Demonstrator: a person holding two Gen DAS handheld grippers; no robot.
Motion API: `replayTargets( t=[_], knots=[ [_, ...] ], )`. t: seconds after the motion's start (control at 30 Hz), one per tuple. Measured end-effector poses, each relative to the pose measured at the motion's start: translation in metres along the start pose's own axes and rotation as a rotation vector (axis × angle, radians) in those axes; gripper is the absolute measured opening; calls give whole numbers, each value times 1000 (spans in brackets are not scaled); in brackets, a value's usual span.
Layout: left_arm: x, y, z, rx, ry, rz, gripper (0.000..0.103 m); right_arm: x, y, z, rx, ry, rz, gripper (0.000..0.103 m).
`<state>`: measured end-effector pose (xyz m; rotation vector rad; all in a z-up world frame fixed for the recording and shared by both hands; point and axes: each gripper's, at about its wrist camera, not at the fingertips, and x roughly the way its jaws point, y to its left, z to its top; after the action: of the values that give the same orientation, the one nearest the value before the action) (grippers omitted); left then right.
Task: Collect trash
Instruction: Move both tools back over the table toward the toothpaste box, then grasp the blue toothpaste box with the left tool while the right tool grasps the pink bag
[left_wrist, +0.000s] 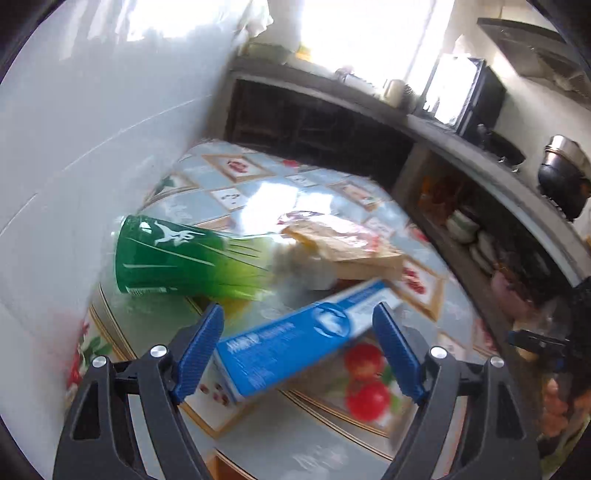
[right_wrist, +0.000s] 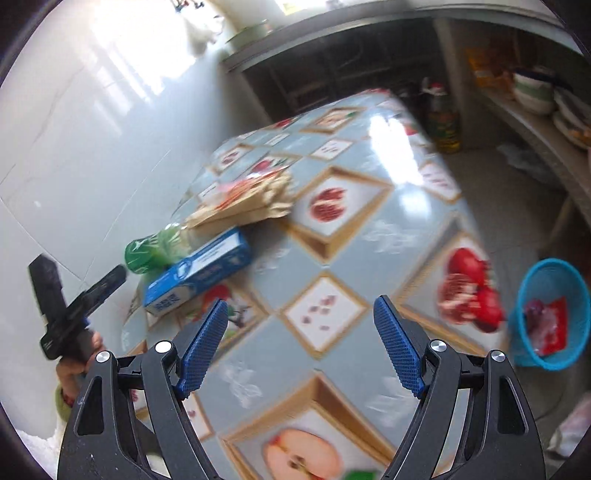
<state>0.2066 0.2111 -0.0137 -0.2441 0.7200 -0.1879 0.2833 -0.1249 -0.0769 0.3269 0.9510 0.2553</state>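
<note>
Over the glossy fruit-print tablecloth (left_wrist: 280, 192), the left wrist view shows the left gripper (left_wrist: 301, 350) spread wide, its 2 ribbed blue pads (left_wrist: 197, 349) flanking but not clearly touching a long blue cardboard box (left_wrist: 295, 343) that lies slanted between them. Just beyond the box, a green plastic bottle (left_wrist: 166, 258) with a white logo lies on its side by the white tiled wall (left_wrist: 92, 129). A flat tan paper packet (left_wrist: 347, 247) with red print rests behind it, overlapping the bottle's clear end. Motion blur softens all 3 pieces.

From the right wrist view, the right gripper (right_wrist: 301, 347) is also wide apart and holds nothing, its textured blue pads (right_wrist: 397, 345) above bare cloth. The box (right_wrist: 199, 273), bottle (right_wrist: 147, 253) and packet (right_wrist: 247, 203) cluster at the table's far-left edge, where the left gripper (right_wrist: 74, 299) shows partly as black plastic. Down on the floor at right stands a round blue mesh basket (right_wrist: 532, 284) containing a crumpled red wrapper (right_wrist: 550, 328).
</note>
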Motion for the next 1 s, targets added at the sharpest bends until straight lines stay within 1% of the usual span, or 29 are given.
replayTargets(
  t=[0.07, 0.1, 0.17, 0.23, 0.3, 0.37, 0.43, 0.47, 0.5, 0.53, 0.6, 0.63, 0.67, 0.7, 0.73, 0.8, 0.83, 0.87, 0.9, 0.93, 0.97, 1.0],
  knots=[
    [22, 10, -1, -32, 71, -19, 80, 10, 10, -1, 7, 19, 36, 77],
    [32, 14, -4, -60, 113, -48, 80, 13, 15, -1, 3, 27, 49, 77],
    [37, 17, -11, -65, 138, -80, 80, 13, 22, -4, -20, 35, 52, 77],
    [34, 13, -19, -46, 164, -120, 80, 11, 24, -6, -44, 44, 42, 77],
    [25, 4, -27, -26, 208, -219, 80, 11, 21, -9, -53, 66, 27, 77],
    [16, -12, -38, 6, 287, -359, 80, 11, 15, -12, -50, 85, 19, 77],
    [7, -28, -48, 53, 347, -460, 80, 13, 10, -16, -44, 97, 8, 77],
    [0, -38, -52, 82, 351, -496, 80, 14, 7, -18, -39, 101, 0, 77],
    [-4, -46, -53, 101, 339, -498, 81, 14, 4, -20, -31, 103, -5, 77],
    [-5, -49, -51, 111, 328, -489, 81, 15, 2, -22, -21, 103, -5, 77],
    [-1, -59, -42, 117, 304, -436, 81, 16, -4, -26, 7, 103, 1, 77],
    [6, -62, -38, 122, 297, -389, 81, 16, -5, -28, 18, 103, 3, 77],
    [18, -69, -32, 136, 302, -306, 81, 16, -7, -29, 30, 103, 5, 77],
    [24, -71, -30, 140, 311, -256, 81, 15, -9, -31, 41, 100, 7, 77],
    [38, -75, -25, 139, 324, -189, 81, 13, -10, -32, 47, 96, 8, 77],
    [54, -81, -19, 146, 330, -110, 80, 7, -10, -33, 49, 82, 3, 77],
    [60, -83, -16, 166, 326, -79, 80, 4, -10, -34, 46, 76, -2, 77],
    [66, -90, -14, 206, 315, -53, 79, 1, -10, -34, 41, 68, -8, 77],
    [68, -94, -14, 225, 320, -49, 76, -2, -11, -35, 37, 65, -12, 77],
    [71, -93, -14, 232, 333, -47, 70, -4, -11, -35, 32, 62, -15, 77],
    [75, -94, -16, 229, 356, -44, 67, -6, -11, -35, 29, 60, -16, 77],
    [79, -94, -18, 225, 377, -38, 60, -8, -10, -34, 24, 59, -17, 77]
  ],
)
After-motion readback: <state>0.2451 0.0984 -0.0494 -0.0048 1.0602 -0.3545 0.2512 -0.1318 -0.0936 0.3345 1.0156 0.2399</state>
